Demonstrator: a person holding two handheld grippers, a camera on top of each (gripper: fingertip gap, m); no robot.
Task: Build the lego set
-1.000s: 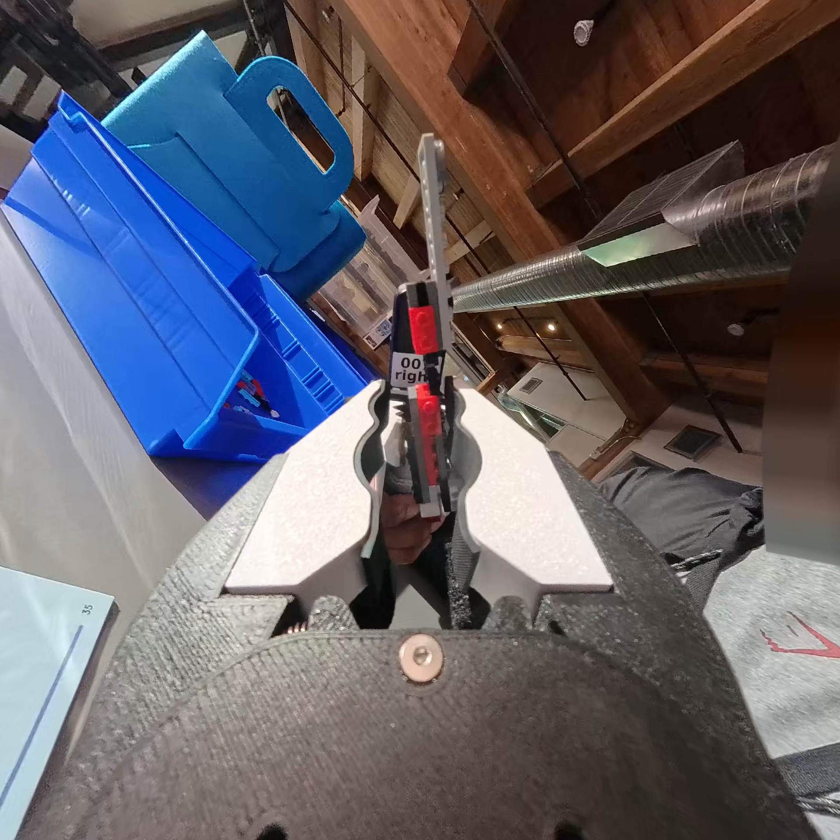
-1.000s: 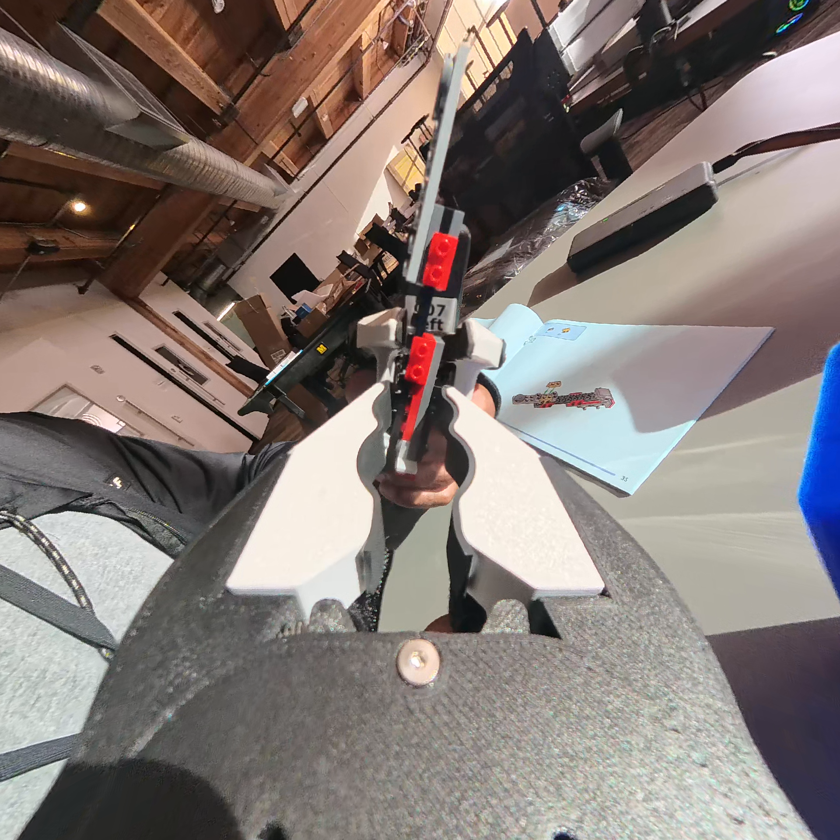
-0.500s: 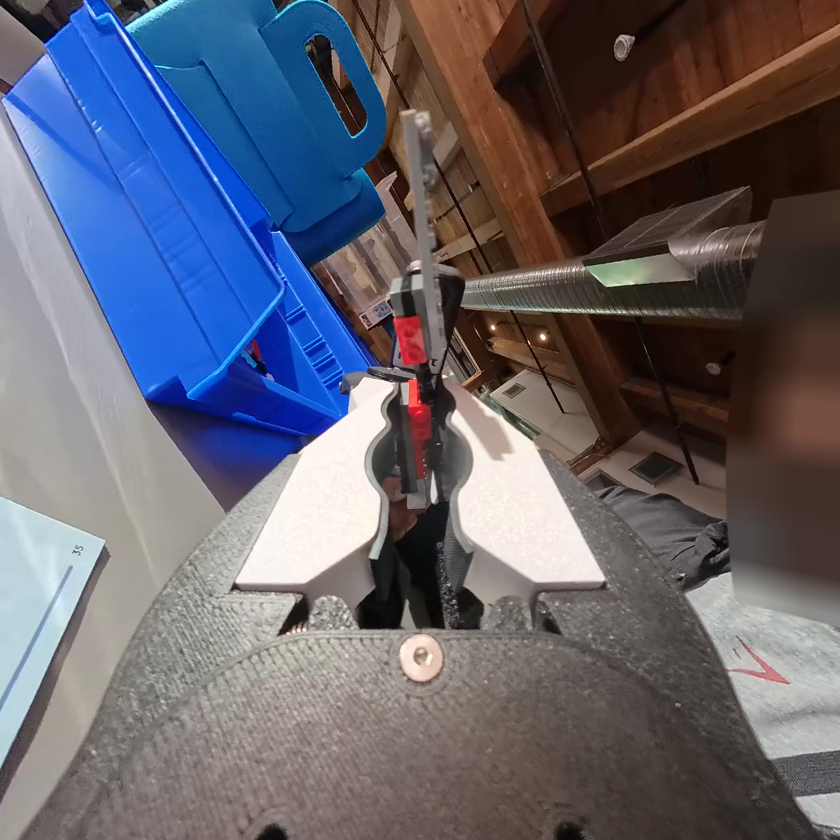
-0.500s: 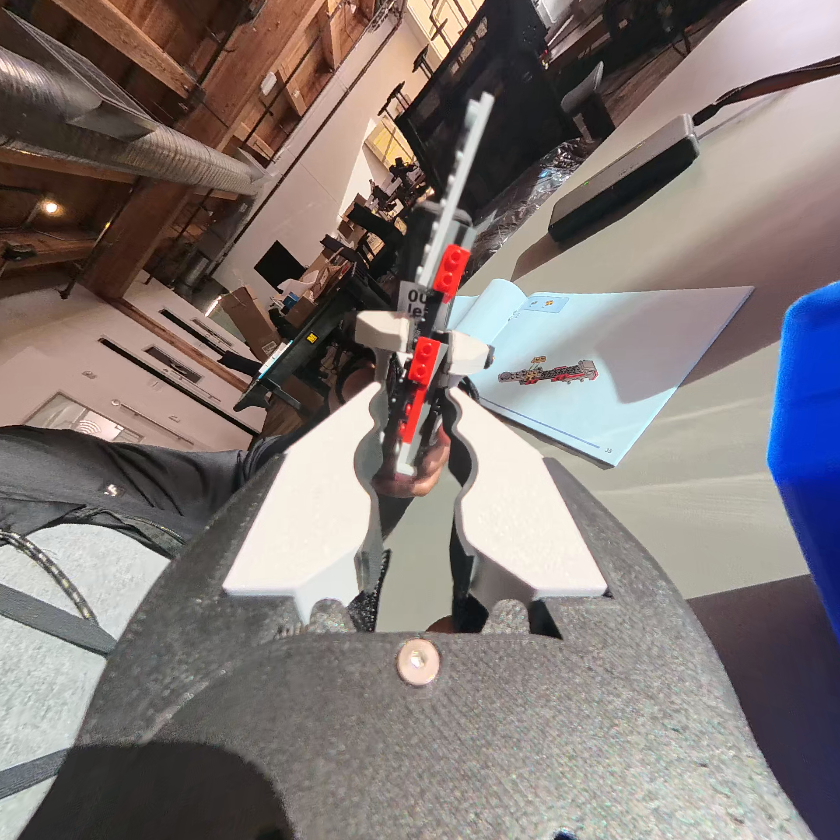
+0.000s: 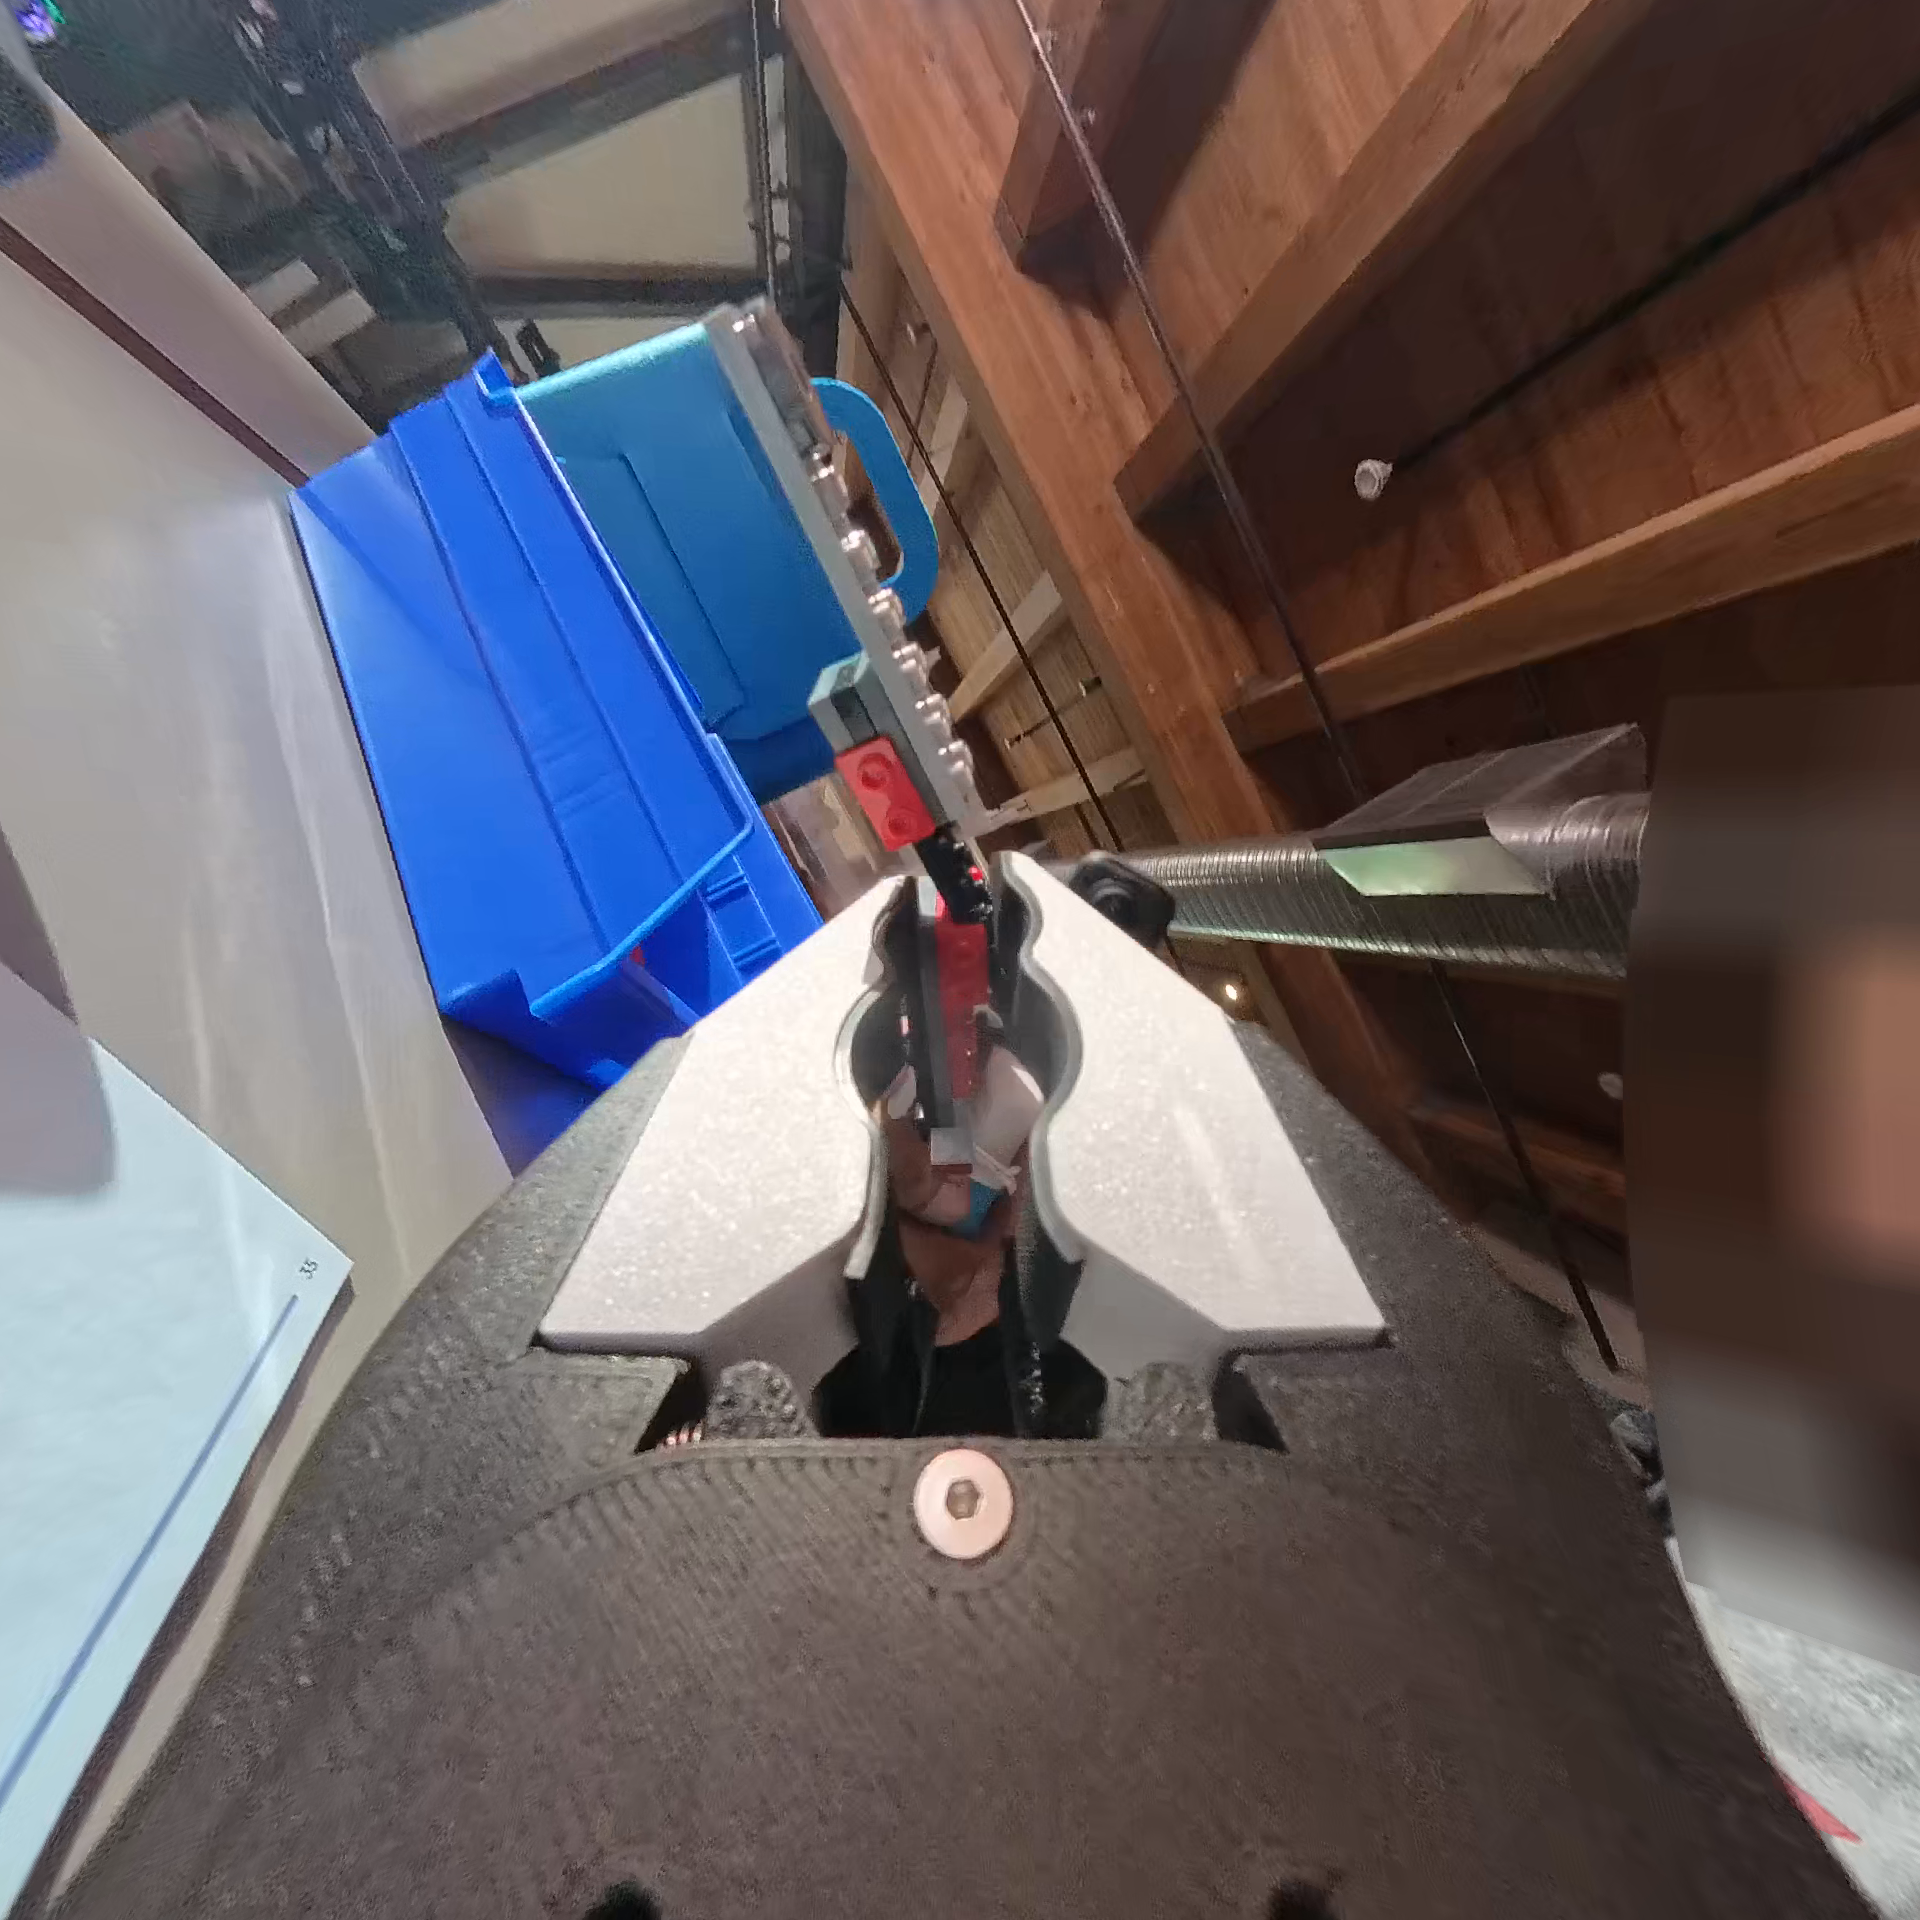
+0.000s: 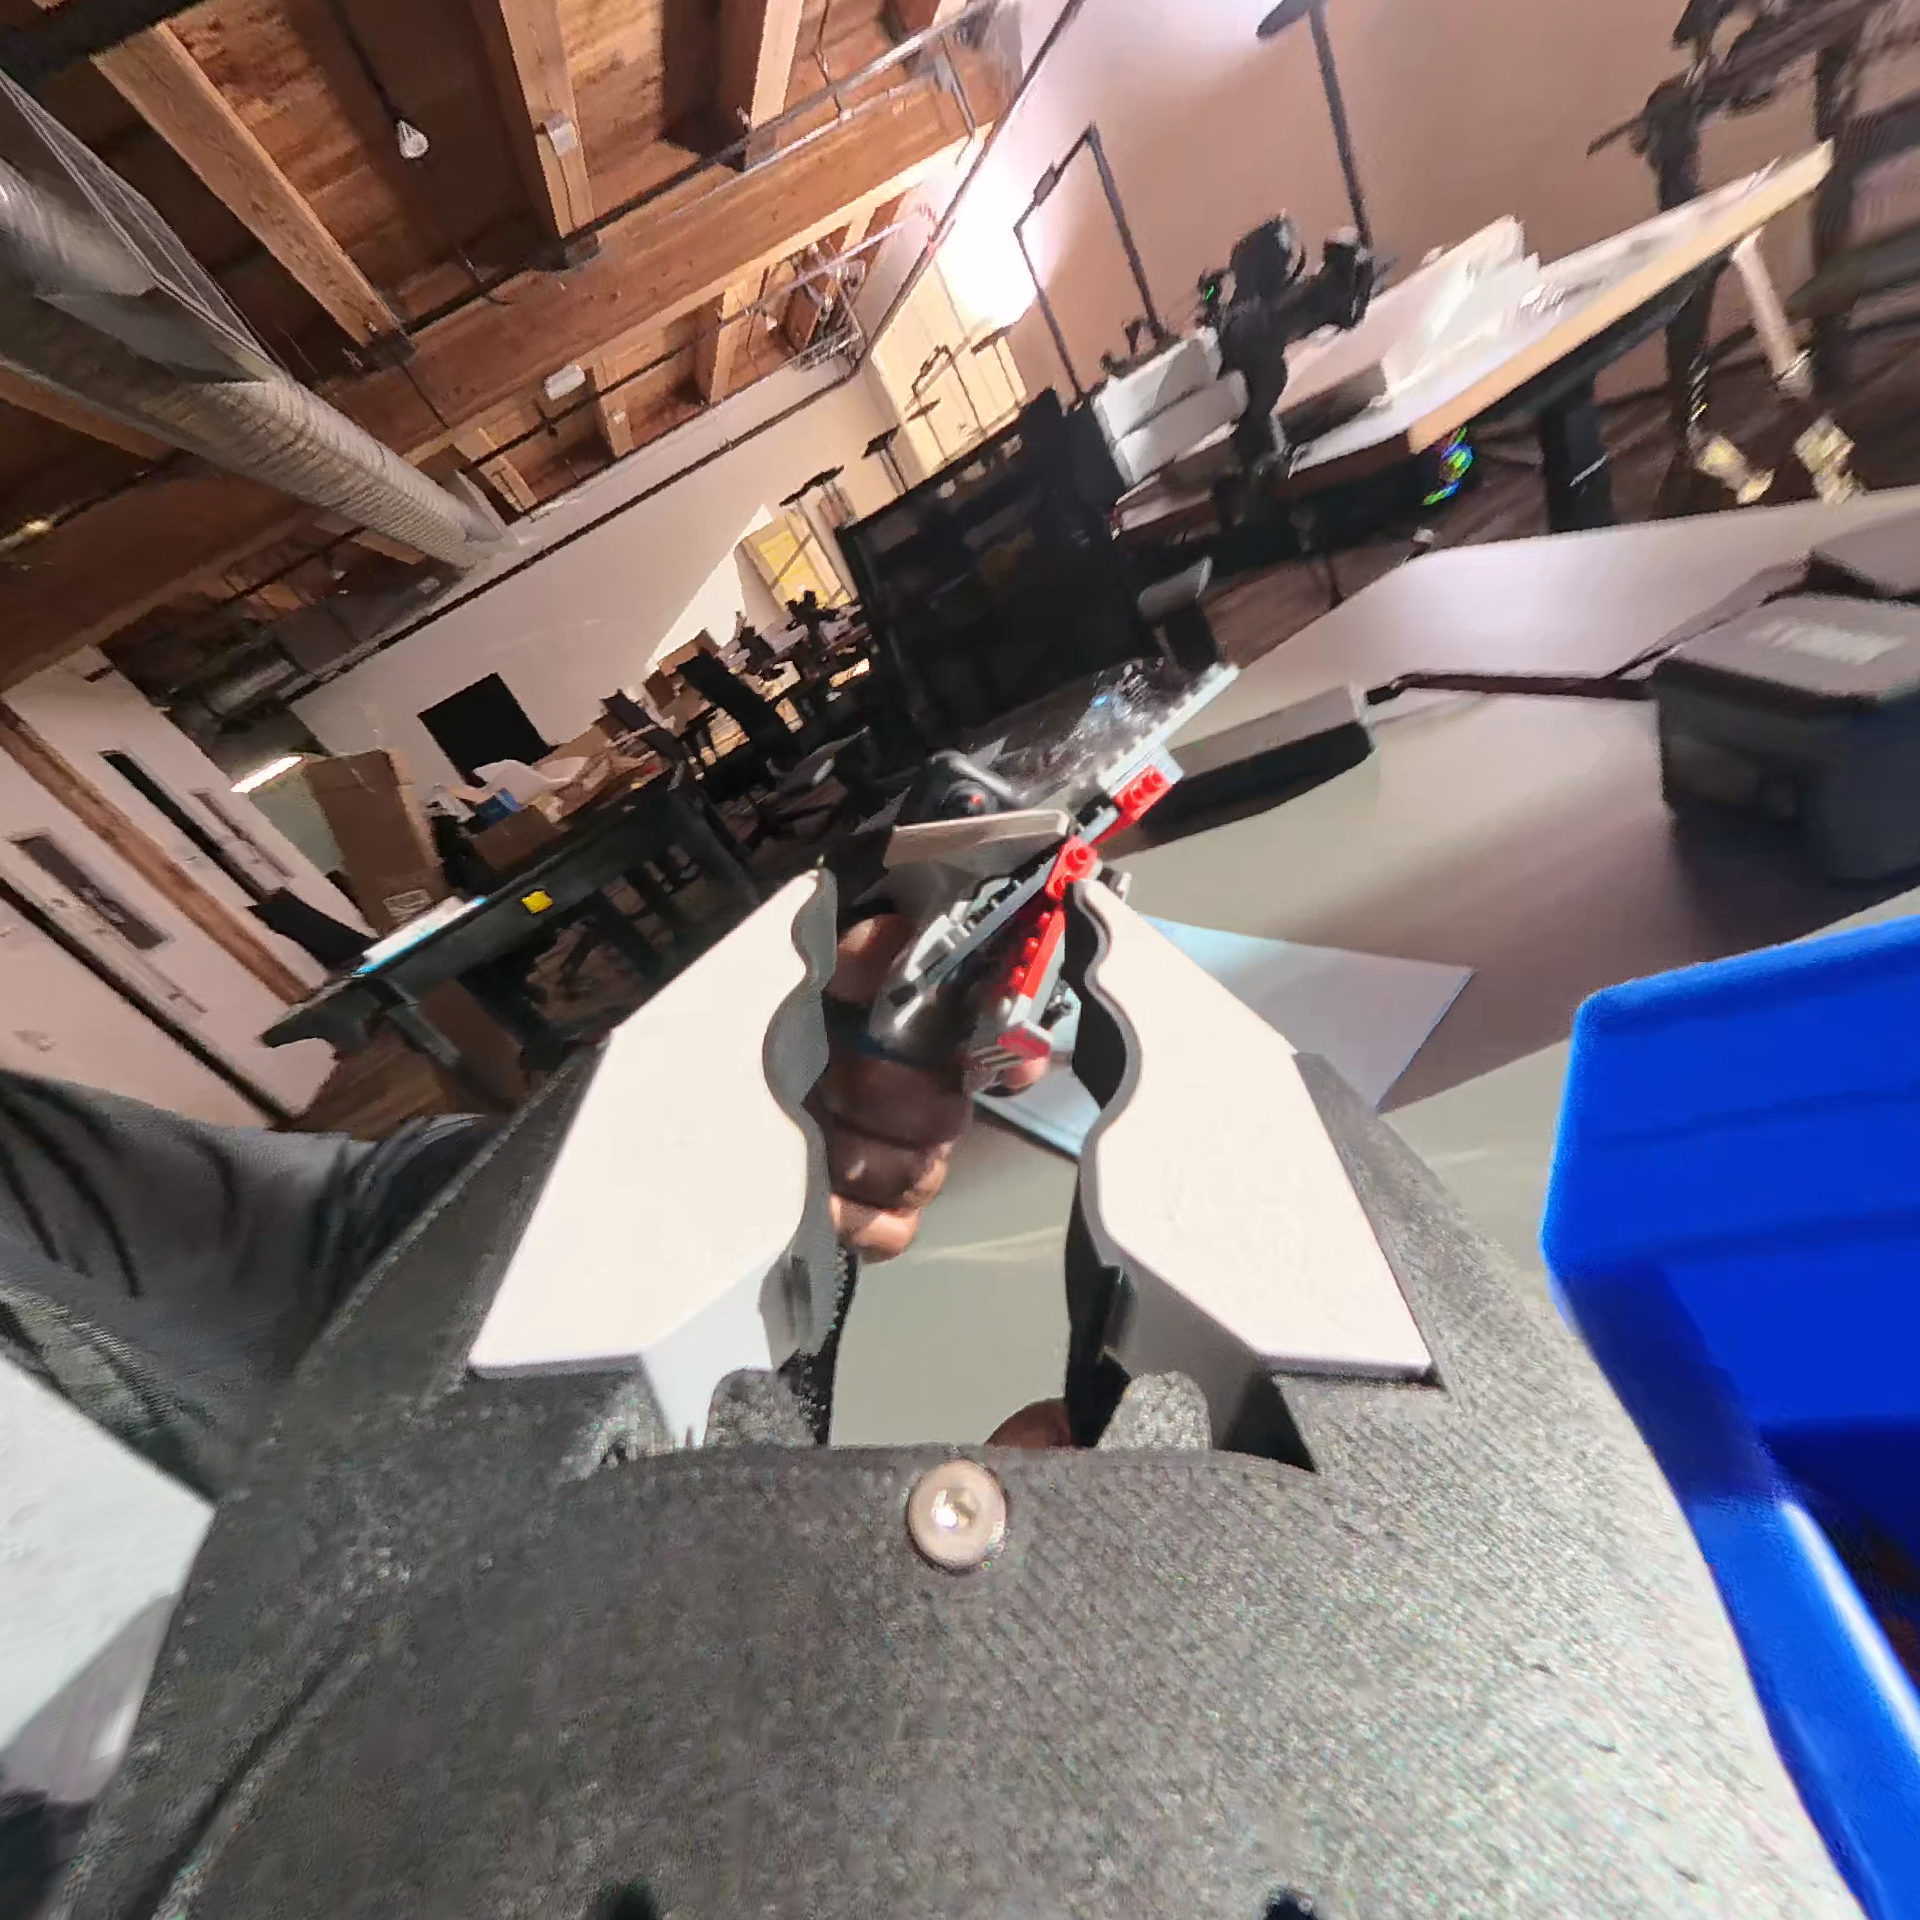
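The lego model [image 5: 881, 792] is a long grey studded plate with red and black bricks on it. My left gripper [image 5: 956, 883] is shut on its lower end and holds it in the air, the plate tilting up and to the left. In the right wrist view the model [image 6: 1039, 935] lies between my right gripper's [image 6: 951, 894] parted jaws, close to the right finger. The right gripper is open. The left gripper's grey fingers [image 6: 977, 826] and a hand [image 6: 883, 1122] show just beyond it.
A blue bin [image 5: 540, 727] with a teal handled lid [image 5: 675, 520] stands on the grey table; it also shows at the right in the right wrist view [image 6: 1745, 1247]. The instruction booklet [image 5: 135, 1351] lies open on the table. A dark box [image 6: 1787, 707] and a flat black device [image 6: 1268, 738] sit farther off. The grippers' ends are close to 4 cm from one another.
My right gripper has opened and let go of the model. The left gripper keeps its hold. Both views have swung and the model now tilts instead of standing upright.
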